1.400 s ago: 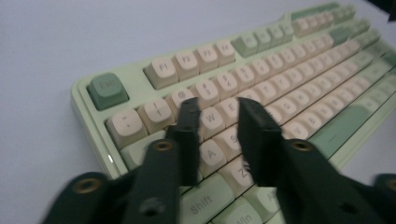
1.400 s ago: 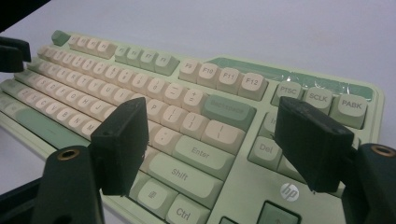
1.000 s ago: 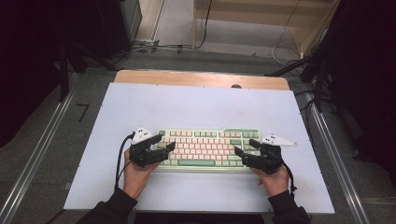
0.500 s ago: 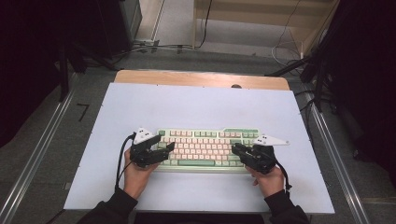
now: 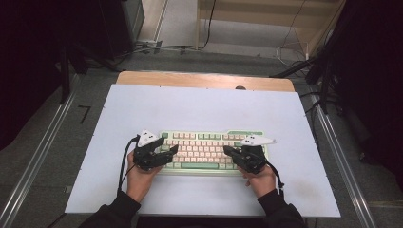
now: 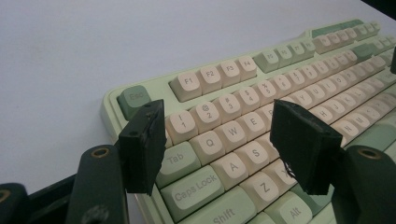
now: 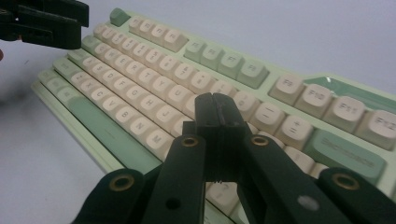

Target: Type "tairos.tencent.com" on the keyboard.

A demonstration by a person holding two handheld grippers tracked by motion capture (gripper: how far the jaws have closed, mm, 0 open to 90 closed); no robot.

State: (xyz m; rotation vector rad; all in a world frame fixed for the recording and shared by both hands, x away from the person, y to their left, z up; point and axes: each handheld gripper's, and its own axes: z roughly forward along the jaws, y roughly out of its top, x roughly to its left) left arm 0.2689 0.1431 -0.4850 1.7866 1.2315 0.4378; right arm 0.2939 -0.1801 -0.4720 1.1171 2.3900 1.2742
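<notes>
- Keyboard [image 5: 209, 149] lies flat on white tabletop [image 5: 199, 109], near its front edge; long axis runs left-right, Esc end at person's left, key legends facing person.
- Left gripper [image 5: 167, 153] over keyboard's left end, jaws spread wide w/ nothing between, above Tab/Q/A keys.
- Right gripper [image 5: 230, 152] over keyboard's right half, jaws pressed together, empty, tips just above keys.

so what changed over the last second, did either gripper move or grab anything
The right gripper slid a little leftward over the keyboard; its jaws are pressed together on nothing. The left gripper stayed at the keyboard's left end with jaws open. Nothing was taken hold of or let go, and the keyboard did not shift on the table.
</notes>
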